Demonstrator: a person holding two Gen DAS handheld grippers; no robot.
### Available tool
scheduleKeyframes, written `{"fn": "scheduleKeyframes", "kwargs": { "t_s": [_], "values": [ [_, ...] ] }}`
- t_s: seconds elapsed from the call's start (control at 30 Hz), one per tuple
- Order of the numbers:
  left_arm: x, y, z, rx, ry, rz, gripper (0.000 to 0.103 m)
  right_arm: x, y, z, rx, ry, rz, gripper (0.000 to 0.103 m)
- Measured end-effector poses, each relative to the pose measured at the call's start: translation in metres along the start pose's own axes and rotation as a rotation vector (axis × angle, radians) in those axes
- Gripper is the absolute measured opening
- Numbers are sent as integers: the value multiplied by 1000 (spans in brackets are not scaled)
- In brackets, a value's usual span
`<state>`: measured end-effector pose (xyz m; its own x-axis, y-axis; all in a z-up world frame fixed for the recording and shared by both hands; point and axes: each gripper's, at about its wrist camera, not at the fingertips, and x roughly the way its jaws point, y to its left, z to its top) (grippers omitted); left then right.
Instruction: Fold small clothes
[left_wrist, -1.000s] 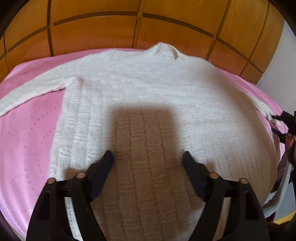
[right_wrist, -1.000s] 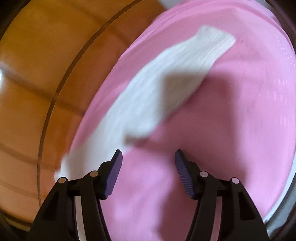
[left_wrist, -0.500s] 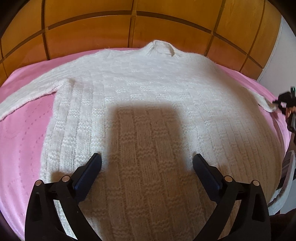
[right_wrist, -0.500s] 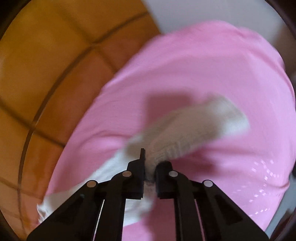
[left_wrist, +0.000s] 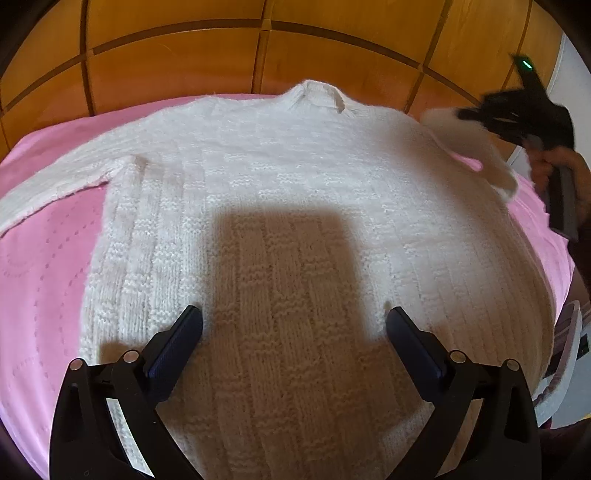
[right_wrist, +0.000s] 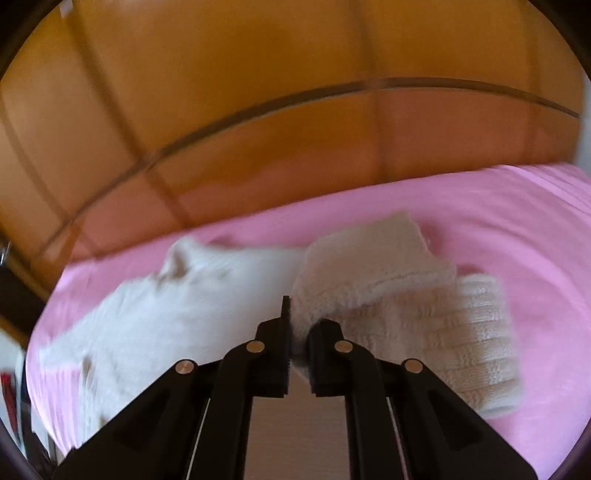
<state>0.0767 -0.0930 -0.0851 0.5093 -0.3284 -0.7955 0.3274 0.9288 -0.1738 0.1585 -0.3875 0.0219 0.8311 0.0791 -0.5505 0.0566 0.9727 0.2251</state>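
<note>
Knitwear filled the left wrist view: a white, chunky basket-weave knitted sweater (left_wrist: 280, 206) lay flat on the pink quilted bedspread (left_wrist: 40, 280), spread out ready for folding. At lower centre the left claw (left_wrist: 294, 332) hung released above its hem. At upper right the right claw (right_wrist: 298, 326) was clenched on the ribbed sleeve cuff (right_wrist: 373, 280), apparently lifting it inward to fold.

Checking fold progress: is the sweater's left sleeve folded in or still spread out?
Spread out. The left sleeve lies flat on the pink cover, stretched away from the sweater body.
</note>
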Motion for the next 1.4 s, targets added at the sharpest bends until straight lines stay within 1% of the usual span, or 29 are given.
{"fn": "scheduleKeyframes", "kwargs": {
  "t_s": [0.1,0.13,0.2,0.23,0.27,0.3,0.37,0.43,0.47,0.53,0.57,0.63,0.7,0.73,0.77,0.8,0.83,0.93,1.0,1.07,1.17,1.27,1.33,1.4],
  "values": [
    [-1,1,0,11,7,-9,99,26,39,-9,-67,52,22,6],
    [-1,1,0,12,7,-11,99,35,47,-11,-77,67,26,7],
    [-1,2,0,14,5,-14,99,47,58,-18,-91,95,28,12],
    [-1,2,0,15,4,-13,99,53,62,-22,-91,103,20,25],
    [-1,2,0,16,3,-12,99,59,66,-23,-88,106,21,36],
    [-2,2,-1,17,0,-10,99,60,67,-27,-77,103,28,50],
    [-2,1,-1,20,-2,-6,99,54,63,-34,-55,86,32,71],
    [-1,1,-2,25,-5,-2,99,41,56,-40,-29,53,42,80],
    [-1,0,-2,27,-7,0,99,30,50,-47,-13,31,48,87],
    [0,0,-3,16,-11,1,99,21,41,-55,29,3,51,95],
    [0,0,-2,8,-11,1,99,12,28,-65,72,-15,51,97],
    [1,0,-1,-15,-7,8,99,4,7,-76,139,-20,52,101],
    [3,-1,2,-40,5,22,99,3,-22,-92,225,-11,38,101],
    [4,-2,4,-34,15,31,99,3,-33,-99,245,-12,32,101],
    [5,-4,6,-25,24,38,99,3,-40,-106,242,-33,38,101],
    [5,-6,10,-20,23,37,99,1,-44,-116,210,-84,81,101],
    [5,-5,13,-26,22,24,99,-2,-47,-124,207,-127,118,101],
    [8,1,30,-65,28,-4,99,-5,-61,-127,279,-158,203,101],
    [8,3,44,-87,18,-42,99,-3,-62,-128,285,-165,219,101],
    [9,2,57,-103,2,-45,99,-3,-62,-129,286,-169,224,101],
    [16,-7,79,-91,-8,-57,99,-6,-66,-130,294,-179,240,101],
    [22,-25,101,-47,-6,-93,99,-6,-66,-130,298,-184,249,101],
    [29,-40,119,1,21,-118,99,-8,-68,-130,305,-190,261,101],
    [38,-55,137,23,54,-125,99,-10,-71,-131,314,-200,277,101]
  ]
}}
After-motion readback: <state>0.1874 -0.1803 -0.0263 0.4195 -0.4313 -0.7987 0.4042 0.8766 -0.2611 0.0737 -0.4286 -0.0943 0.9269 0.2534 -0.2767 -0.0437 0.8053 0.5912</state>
